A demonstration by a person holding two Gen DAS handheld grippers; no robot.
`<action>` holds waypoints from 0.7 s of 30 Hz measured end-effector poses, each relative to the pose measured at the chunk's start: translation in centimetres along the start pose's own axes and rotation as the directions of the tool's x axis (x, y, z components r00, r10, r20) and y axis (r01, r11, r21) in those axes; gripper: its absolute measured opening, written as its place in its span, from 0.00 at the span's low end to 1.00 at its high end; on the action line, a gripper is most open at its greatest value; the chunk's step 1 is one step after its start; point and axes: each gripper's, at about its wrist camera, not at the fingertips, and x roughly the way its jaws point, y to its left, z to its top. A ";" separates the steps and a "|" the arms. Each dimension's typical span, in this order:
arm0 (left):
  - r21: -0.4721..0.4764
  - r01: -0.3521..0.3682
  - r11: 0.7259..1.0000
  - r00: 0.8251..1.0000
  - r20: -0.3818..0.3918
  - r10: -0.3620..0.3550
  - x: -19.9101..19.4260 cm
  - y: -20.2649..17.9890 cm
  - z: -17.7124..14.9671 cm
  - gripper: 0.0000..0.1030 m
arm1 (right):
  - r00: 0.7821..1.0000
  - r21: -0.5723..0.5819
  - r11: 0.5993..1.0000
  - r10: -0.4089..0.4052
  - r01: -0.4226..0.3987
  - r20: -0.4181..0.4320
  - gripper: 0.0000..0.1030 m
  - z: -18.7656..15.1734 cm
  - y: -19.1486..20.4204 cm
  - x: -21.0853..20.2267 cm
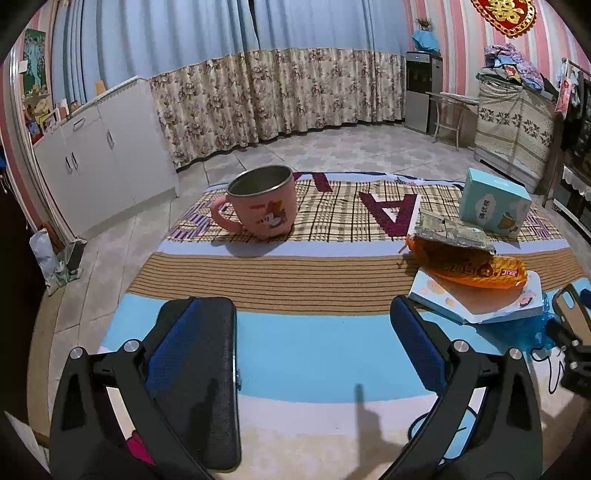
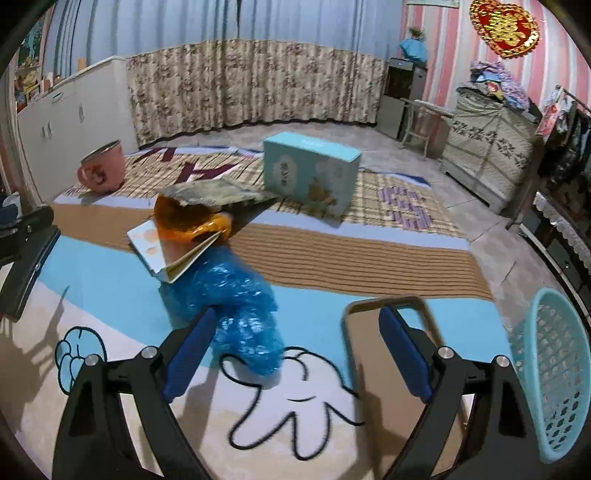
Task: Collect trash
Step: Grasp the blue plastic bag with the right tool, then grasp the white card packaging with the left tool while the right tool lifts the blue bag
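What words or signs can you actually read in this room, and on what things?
"A": large dark red letter on the plaid mat.
"S": purple letter on the mat, right wrist view.
Gold double-happiness character "囍": red wall ornament.
Teal box: Chinese characters, too blurred to read.
Orange wrapper: printing upside down, unreadable.
Pink mug: cartoon picture; its small text is illegible.

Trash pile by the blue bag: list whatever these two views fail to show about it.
- Blue plastic bag: in the left wrist view only a sliver shows, behind the flat box.
- Flat box: its top is largely covered by the orange wrapper; contents unseen.
- Wrapper print: too distorted to read.
- Turquoise basket: cut off by the right wrist view's edge; its inside is hidden.
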 end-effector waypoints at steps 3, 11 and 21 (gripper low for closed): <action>0.021 -0.002 1.000 1.000 -0.003 0.002 0.1 -0.7 -0.1 0.95 | 1.000 -0.015 1.000 0.009 -0.010 -0.015 0.84 0.2 0.5 0.8; 0.036 0.011 0.999 1.000 -0.008 -0.010 -0.1 -1.6 -0.2 0.95 | 0.988 -0.007 0.990 0.137 -0.138 -0.077 0.17 0.1 0.8 2.2; 0.093 0.087 0.992 0.996 -0.003 -0.088 -1.1 -6.0 -0.6 0.95 | 0.999 0.070 0.997 0.017 -0.021 0.048 0.12 1.8 -4.2 -1.9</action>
